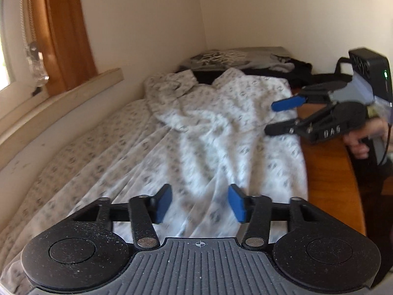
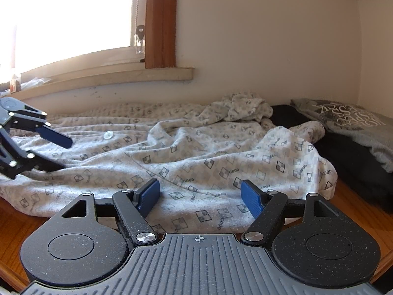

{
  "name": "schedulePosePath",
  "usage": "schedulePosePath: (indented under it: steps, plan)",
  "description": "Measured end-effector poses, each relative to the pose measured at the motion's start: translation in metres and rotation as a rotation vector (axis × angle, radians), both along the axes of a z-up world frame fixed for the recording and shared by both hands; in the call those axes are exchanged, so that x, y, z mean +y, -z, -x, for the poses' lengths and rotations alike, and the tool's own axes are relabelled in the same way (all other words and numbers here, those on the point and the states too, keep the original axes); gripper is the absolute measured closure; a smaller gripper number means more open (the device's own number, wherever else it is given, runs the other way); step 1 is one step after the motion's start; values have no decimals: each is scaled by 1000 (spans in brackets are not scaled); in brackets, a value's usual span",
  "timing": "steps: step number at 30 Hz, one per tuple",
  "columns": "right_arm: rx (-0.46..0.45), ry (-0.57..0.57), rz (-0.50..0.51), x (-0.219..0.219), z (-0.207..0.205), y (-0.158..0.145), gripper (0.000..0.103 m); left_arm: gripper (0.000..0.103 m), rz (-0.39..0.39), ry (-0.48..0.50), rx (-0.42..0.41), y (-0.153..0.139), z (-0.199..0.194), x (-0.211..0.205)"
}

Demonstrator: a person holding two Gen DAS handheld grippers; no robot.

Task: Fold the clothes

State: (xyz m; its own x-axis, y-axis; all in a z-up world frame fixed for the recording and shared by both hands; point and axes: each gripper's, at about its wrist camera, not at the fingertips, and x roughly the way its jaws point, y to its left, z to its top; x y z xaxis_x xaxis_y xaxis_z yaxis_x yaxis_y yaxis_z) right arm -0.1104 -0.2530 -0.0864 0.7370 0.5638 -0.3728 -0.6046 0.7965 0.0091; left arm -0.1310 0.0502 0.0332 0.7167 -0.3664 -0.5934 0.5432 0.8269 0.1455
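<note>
A white shirt with a grey checked print (image 1: 208, 127) (image 2: 196, 152) lies rumpled and spread out on a wooden table (image 1: 326, 172). My left gripper (image 1: 200, 204) hovers low over its near end, jaws apart, cloth below them and nothing pinched. In the right wrist view the left gripper (image 2: 59, 152) comes in from the left, with its lower finger close to the fabric. My right gripper (image 2: 200, 196) is open just above the shirt's hem at the table's edge. From the left wrist view the right gripper (image 1: 277, 118) reaches in from the right, held by a hand (image 1: 358, 142).
A stack of folded dark and grey clothes (image 1: 233, 59) (image 2: 351, 123) sits at the far end of the table by the wall corner. A window sill (image 1: 61, 95) (image 2: 103, 78) runs along the far side of the shirt. Bare wood (image 2: 356, 196) shows beside the shirt.
</note>
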Motion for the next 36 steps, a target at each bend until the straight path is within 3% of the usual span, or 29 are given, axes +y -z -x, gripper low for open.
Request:
schedulePosePath:
  steps: [12,13,15,17,21,24,26,28,36]
  plan:
    - [-39,4,15,3,3,0,31,53,279,10,218,-2,-78,-18]
    - [-37,3,13,3,3,0,31,56,296,8,233,-1,-83,-18]
    - [-35,0,7,2,2,1,31,87,311,16,249,1,-88,-19]
    - [-44,-4,4,2,3,1,32,98,303,38,228,-1,-86,-21]
    - [-78,-2,-31,-3,9,2,32,99,340,55,41,-23,-70,-20]
    - [-60,8,-106,-12,7,3,31,98,327,36,-3,-28,-73,-22]
    - [-56,9,-103,-11,6,2,31,97,237,25,-14,-20,-78,-31]
    - [-64,8,-81,-8,8,1,31,97,206,16,14,-9,-83,-33]
    - [-39,13,-93,-9,5,1,31,97,264,-70,22,-12,-81,-5]
